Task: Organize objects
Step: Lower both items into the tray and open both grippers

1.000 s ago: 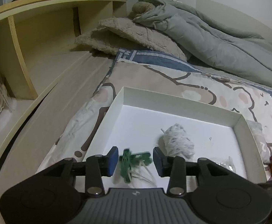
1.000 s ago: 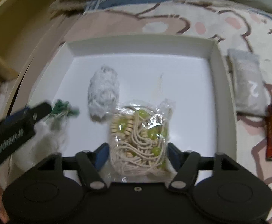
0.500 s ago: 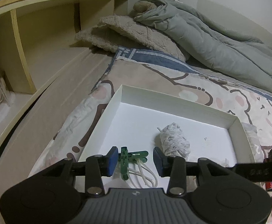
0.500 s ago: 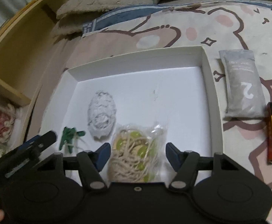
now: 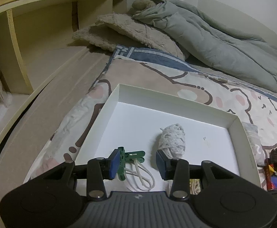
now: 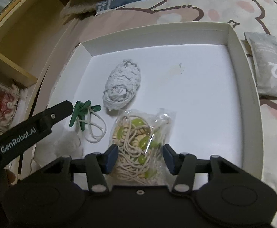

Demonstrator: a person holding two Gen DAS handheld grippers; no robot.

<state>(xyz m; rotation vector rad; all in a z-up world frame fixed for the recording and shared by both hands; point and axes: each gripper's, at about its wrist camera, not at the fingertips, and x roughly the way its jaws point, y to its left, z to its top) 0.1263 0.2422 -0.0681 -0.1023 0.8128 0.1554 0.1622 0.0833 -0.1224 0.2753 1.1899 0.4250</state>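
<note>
The right gripper (image 6: 140, 158) is closing around a bagged cord-and-bead bundle (image 6: 141, 144) at 6 o'clock in the white tray (image 6: 250, 102); contact seems absent. Light, slippery, squashy: take its middle. The left gripper (image 5: 137, 164) stands released, 1 clip bunch (image 5: 131, 156) between its jaws.

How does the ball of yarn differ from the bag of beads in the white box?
The yarn ball is bare, pale grey and tightly wound; the bead bag is clear plastic holding loose cream cord and green beads. The ball lies farther in; the bag lies nearer, between jaws. Both rest in the box.
</note>
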